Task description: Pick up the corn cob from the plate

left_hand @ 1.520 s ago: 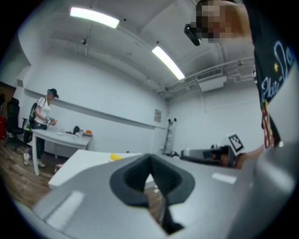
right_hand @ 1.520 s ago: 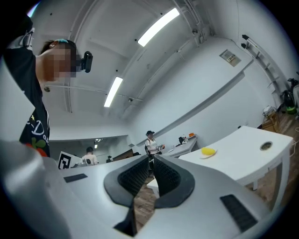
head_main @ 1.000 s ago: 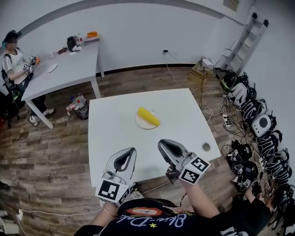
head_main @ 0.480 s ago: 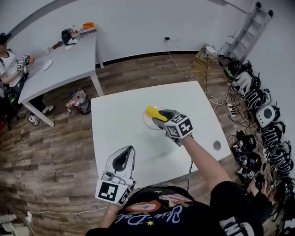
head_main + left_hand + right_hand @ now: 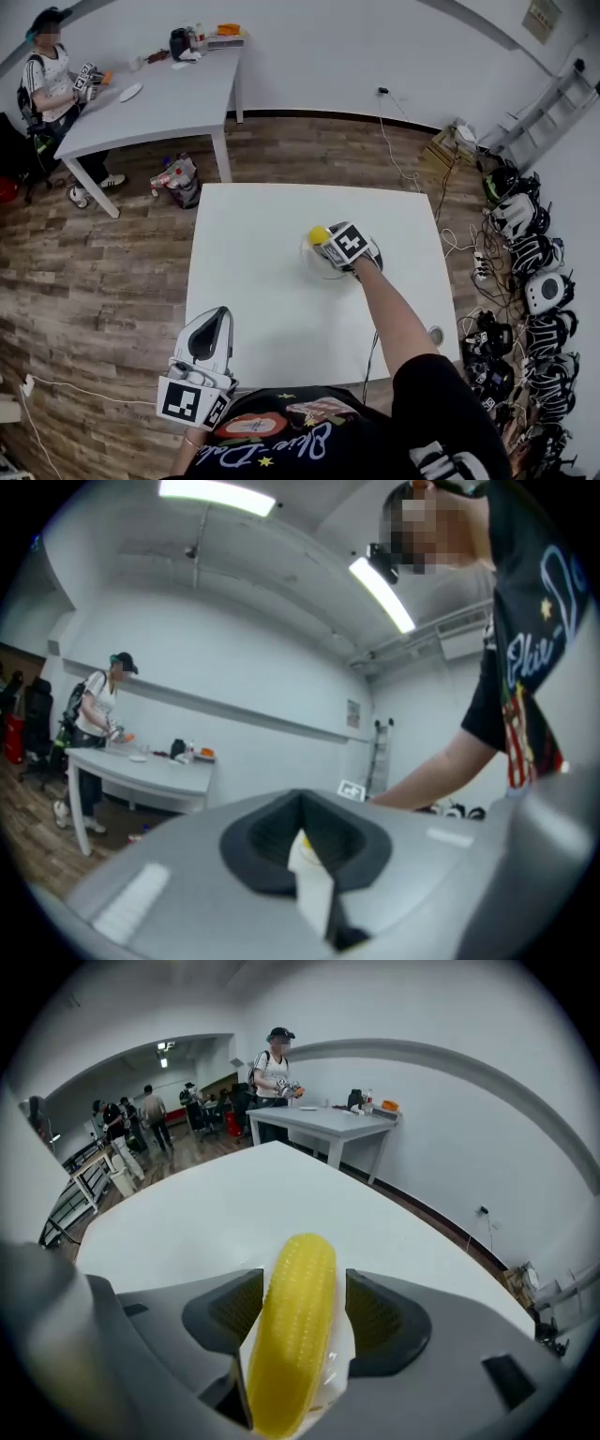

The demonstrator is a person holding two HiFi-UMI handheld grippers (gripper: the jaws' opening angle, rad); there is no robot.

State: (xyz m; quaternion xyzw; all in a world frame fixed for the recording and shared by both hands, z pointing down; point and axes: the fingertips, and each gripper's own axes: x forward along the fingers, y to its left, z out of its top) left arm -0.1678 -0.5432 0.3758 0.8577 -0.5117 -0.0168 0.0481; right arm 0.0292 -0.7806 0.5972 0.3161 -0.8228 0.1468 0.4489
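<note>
The right arm [image 5: 394, 319] stretches forward, and the right gripper [image 5: 326, 246] tilts downward. Its jaws are opening around the corn cob [image 5: 319, 234], not pressing it. The left gripper [image 5: 214, 321] sits near the body, level, jaws together.

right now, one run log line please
pre-grasp | right hand-held gripper: jaws opening, astride yellow corn cob on round white plate | left hand-held gripper: shut, empty

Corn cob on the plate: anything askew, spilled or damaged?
Nothing stands out. The corn cob lies on the plate, looking intact, lengthwise between the opening jaws of the right gripper. No spill on the table.
</note>
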